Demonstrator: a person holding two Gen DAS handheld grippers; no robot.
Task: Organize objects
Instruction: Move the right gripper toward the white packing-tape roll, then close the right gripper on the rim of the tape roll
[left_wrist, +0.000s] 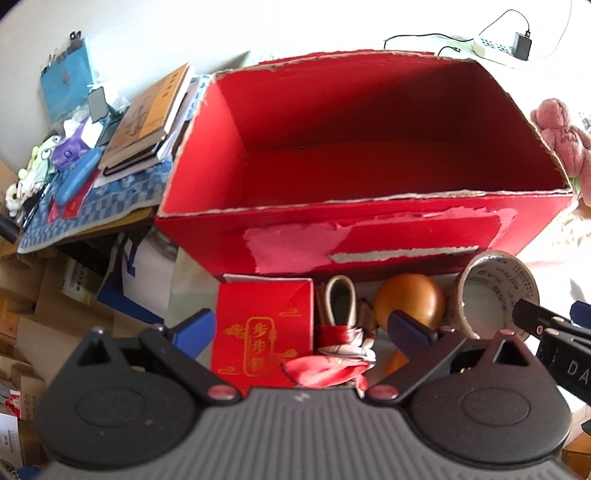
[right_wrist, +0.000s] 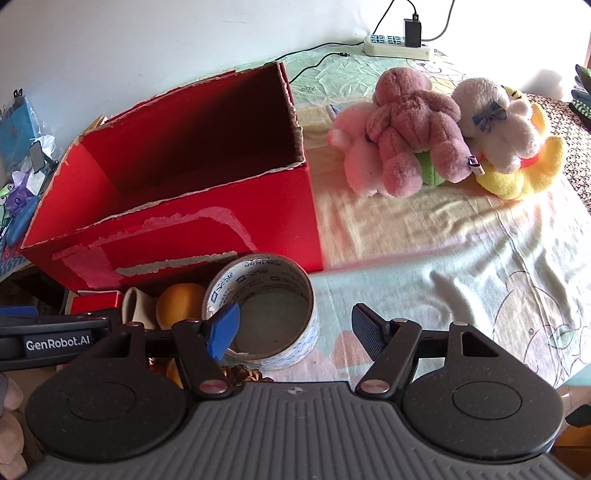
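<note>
I keep both tongs spread: left tongs (left_wrist: 301, 328) over the red envelope (left_wrist: 260, 328), right tongs (right_wrist: 295, 326) straddling the tape roll (right_wrist: 264, 314), both items before the empty red box (right_wrist: 177, 177).

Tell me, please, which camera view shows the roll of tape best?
The right wrist view: the roll of tape lies nearly whole and central. The left wrist view shows it at the right, partly behind the right gripper.
</note>
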